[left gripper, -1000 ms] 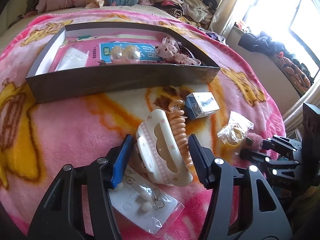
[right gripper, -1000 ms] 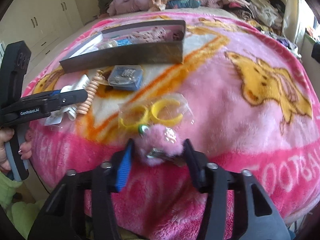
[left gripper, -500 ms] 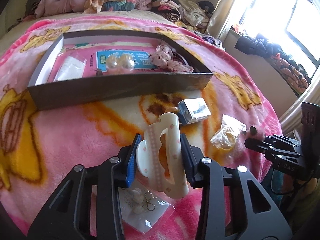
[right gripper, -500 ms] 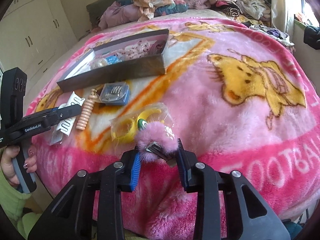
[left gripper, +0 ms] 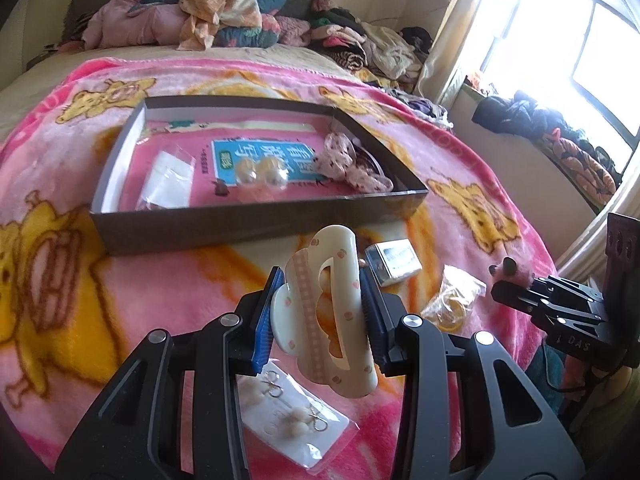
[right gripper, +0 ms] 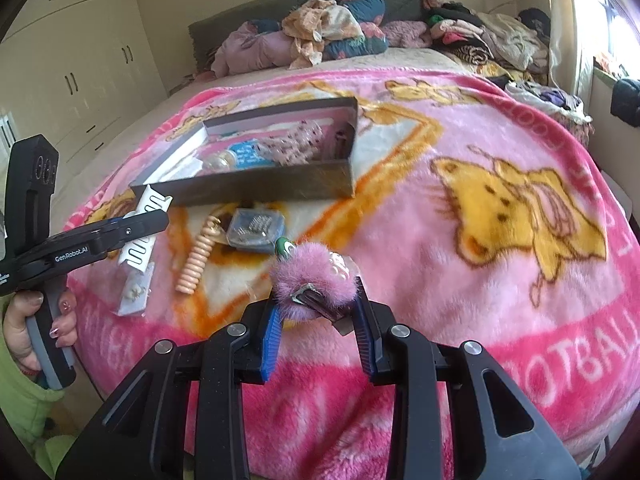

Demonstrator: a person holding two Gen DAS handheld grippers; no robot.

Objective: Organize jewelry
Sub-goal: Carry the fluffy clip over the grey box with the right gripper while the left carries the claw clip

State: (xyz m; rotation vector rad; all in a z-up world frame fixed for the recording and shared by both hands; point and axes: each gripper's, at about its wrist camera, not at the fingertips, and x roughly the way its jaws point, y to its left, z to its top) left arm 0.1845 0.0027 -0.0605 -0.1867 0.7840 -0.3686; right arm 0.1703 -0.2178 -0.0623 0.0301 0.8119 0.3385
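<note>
My left gripper (left gripper: 320, 312) pinches the cream hair claw (left gripper: 324, 316) above the bed, ready for the box (left gripper: 260, 224) mid-bed; my right gripper (right gripper: 316, 312) squeezes the pink fluffy clip (right gripper: 312, 276) likewise.

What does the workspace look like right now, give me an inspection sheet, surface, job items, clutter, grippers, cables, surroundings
Surface: pink cartoon blanket spread over a bed.
Job's things: dark open box holding packets and a scrunchie; cream hair claw and pink fluffy clip, both lifted; coil hair tie, small clear case, earring card and bagged yellow rings on the blanket.
Clutter: heap of clothes at the headboard.
Grippers: left gripper shut on the hair claw; right gripper shut on the fluffy clip.
Cables: nothing seen.
Surroundings: bright window, white wardrobe.
</note>
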